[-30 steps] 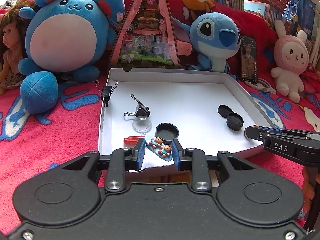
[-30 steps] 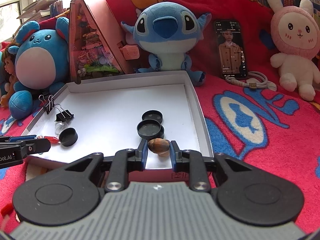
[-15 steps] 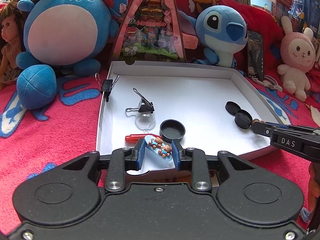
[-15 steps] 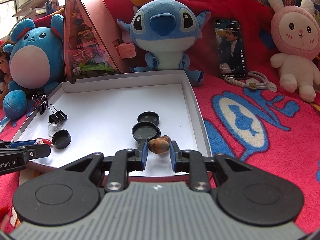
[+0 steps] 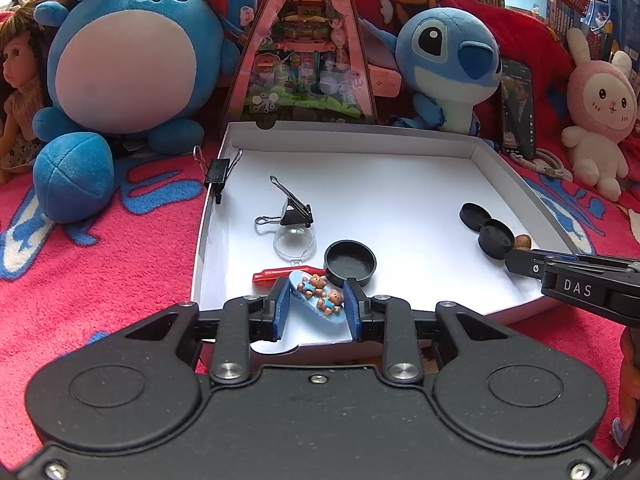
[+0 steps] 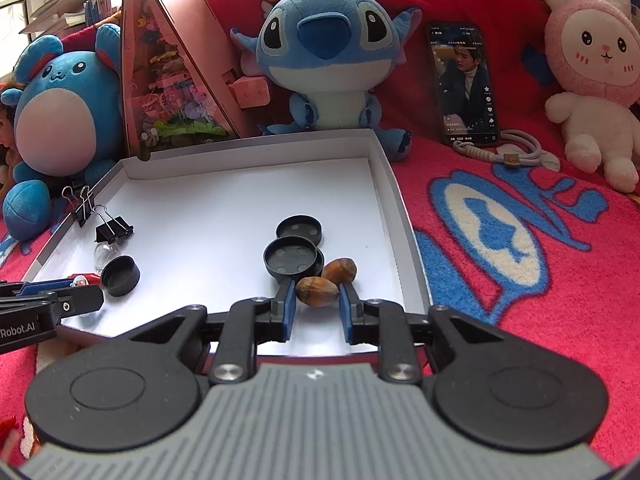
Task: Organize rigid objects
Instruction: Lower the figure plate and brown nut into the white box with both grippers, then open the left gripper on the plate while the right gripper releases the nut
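Note:
A white shallow box point(image 5: 400, 136) point(image 6: 248, 152) lies on the red blanket. My left gripper point(image 5: 317, 304) is shut on a light blue hair clip with two little bears point(image 5: 318, 294), held over the box's near left corner. My right gripper point(image 6: 318, 304) has its jaws slightly apart around a brown nut point(image 6: 317, 291); whether they touch it I cannot tell. A second nut point(image 6: 340, 270) lies just behind. Black caps point(image 6: 294, 256) point(image 5: 350, 263), binder clips point(image 5: 294, 212) point(image 6: 112, 228), a clear dome point(image 5: 295, 242) and a red stick point(image 5: 280, 274) lie in the box.
Plush toys stand behind the box: a blue round one point(image 5: 132, 52), Stitch point(image 6: 328, 52) and a pink rabbit point(image 6: 592, 80). A pink triangular toy box point(image 5: 308, 48), a phone point(image 6: 466, 84) with a cable and a doll point(image 5: 18, 92) are there too.
Both grippers have moved forward over the box's near edge. The right jaws have widened around the nut, which now sits by a second nut beside the black caps.

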